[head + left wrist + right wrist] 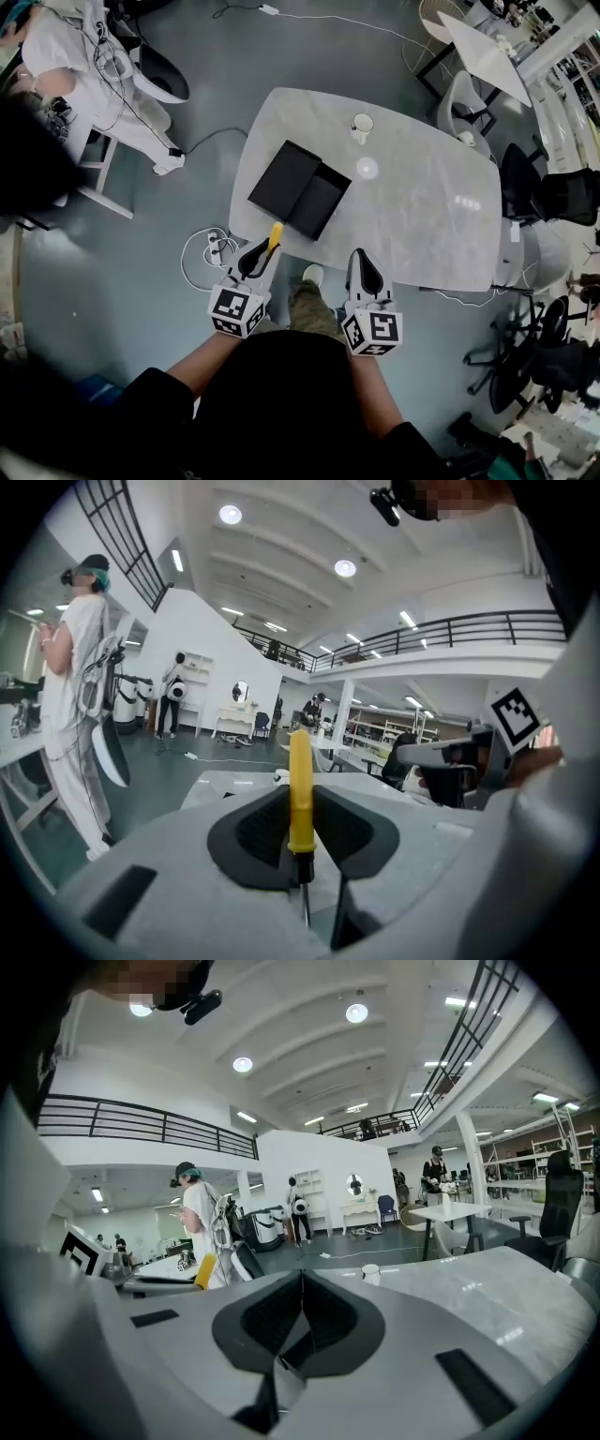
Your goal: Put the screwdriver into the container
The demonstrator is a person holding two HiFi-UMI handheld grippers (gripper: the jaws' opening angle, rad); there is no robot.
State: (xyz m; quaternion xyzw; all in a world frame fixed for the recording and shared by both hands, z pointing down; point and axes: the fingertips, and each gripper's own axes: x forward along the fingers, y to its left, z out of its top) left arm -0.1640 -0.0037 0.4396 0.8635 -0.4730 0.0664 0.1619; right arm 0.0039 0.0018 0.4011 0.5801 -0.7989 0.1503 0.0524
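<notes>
A screwdriver with a yellow handle (pixel 275 235) is clamped in my left gripper (pixel 257 255), just off the near edge of the table. In the left gripper view the handle (pixel 299 789) stands upright between the black pads and the thin metal shaft (pixel 305 904) runs down behind them. The container, an open black box (pixel 319 201) with its lid (pixel 283 178) beside it, lies on the table just beyond that gripper. My right gripper (pixel 365 267) hovers at the table's near edge with its jaws shut and nothing in them (pixel 302 1309).
A white cup (pixel 362 126) stands at the far side of the grey marble table (pixel 422 216), also visible as a cup (pixel 371 1272) in the right gripper view. Cables (pixel 202 253) lie on the floor left of the table. A person in white (pixel 84 66) stands at far left; chairs (pixel 553 197) crowd the right.
</notes>
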